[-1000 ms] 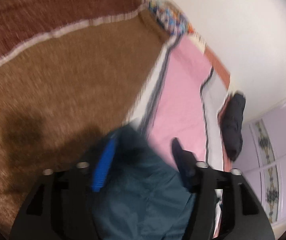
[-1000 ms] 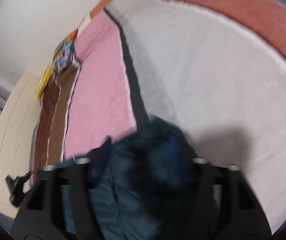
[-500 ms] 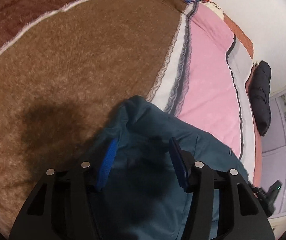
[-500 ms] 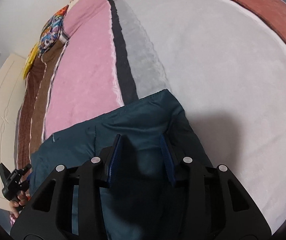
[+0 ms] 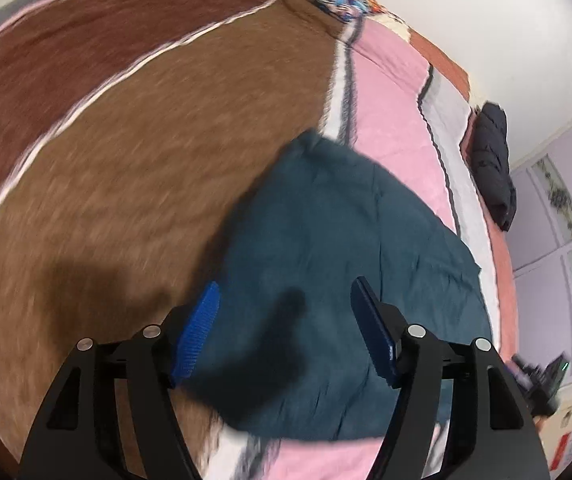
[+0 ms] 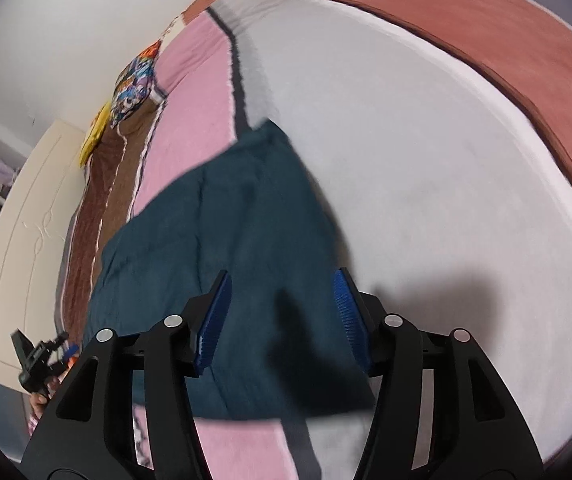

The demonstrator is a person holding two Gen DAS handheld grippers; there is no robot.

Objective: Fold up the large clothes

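Note:
A dark teal garment (image 5: 345,240) lies folded in a rough rectangle on the bed, across the brown, pink and grey stripes of the blanket (image 5: 126,160). My left gripper (image 5: 286,284) hovers over its near left part, its jaws opening, and no cloth is pinched between the blue pads (image 5: 200,328). In the right wrist view the same garment (image 6: 226,220) spreads below my right gripper (image 6: 282,273), whose jaws are also opening with nothing gripped. Each gripper casts a shadow on the cloth.
A black jacket (image 5: 493,160) lies at the far end of the bed. A patterned pillow (image 6: 134,80) and a yellow item (image 6: 94,140) sit at the other end beside a cream board (image 6: 18,240). Lilac wardrobe doors (image 5: 557,216) stand beyond. A hand holds the left gripper (image 6: 38,360).
Both grippers were shut on the garment's edge and laid it down. They have since let go, opened wider and drawn back, and the garment's far edge now lies well ahead of the fingers.

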